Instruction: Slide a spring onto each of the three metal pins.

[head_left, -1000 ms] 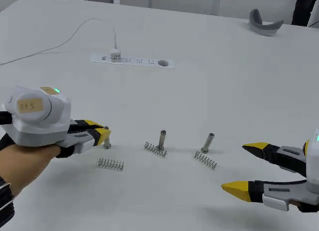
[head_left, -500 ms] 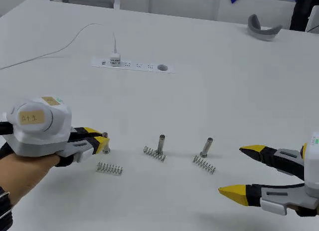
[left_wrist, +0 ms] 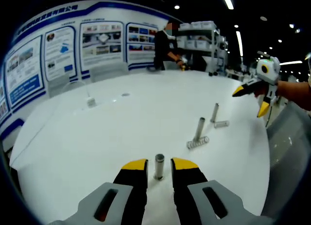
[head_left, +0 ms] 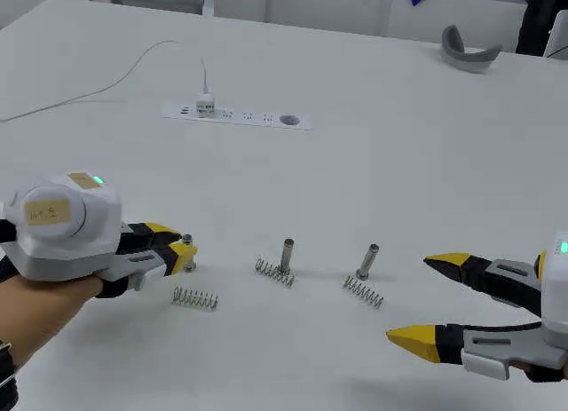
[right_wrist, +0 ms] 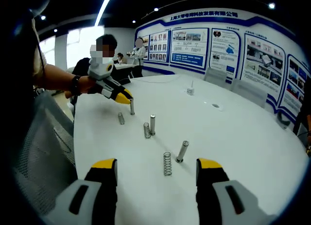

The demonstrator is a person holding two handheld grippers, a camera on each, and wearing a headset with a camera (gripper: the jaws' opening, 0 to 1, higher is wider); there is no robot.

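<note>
Three short metal pins stand in a row on the white table: left pin [head_left: 188, 254], middle pin [head_left: 287, 252], right pin [head_left: 368, 260]. A spring lies by each: left spring [head_left: 195, 297], middle spring [head_left: 275, 272], right spring [head_left: 364, 292]. My left gripper [left_wrist: 159, 167] has its jaws narrowed around the left pin [left_wrist: 159, 165], with slim gaps on both sides. Out at the right, my right gripper [head_left: 410, 300] stands wide open, short of the right spring [right_wrist: 167, 163] and right pin [right_wrist: 182, 151].
A white power strip [head_left: 235, 112] with a plug and cable lies further back on the table. A grey curved band [head_left: 470, 49] rests at the far right. People stand in the background beyond the table.
The head camera has tilted a little. Both grippers keep about the same places relative to the pins and springs.
</note>
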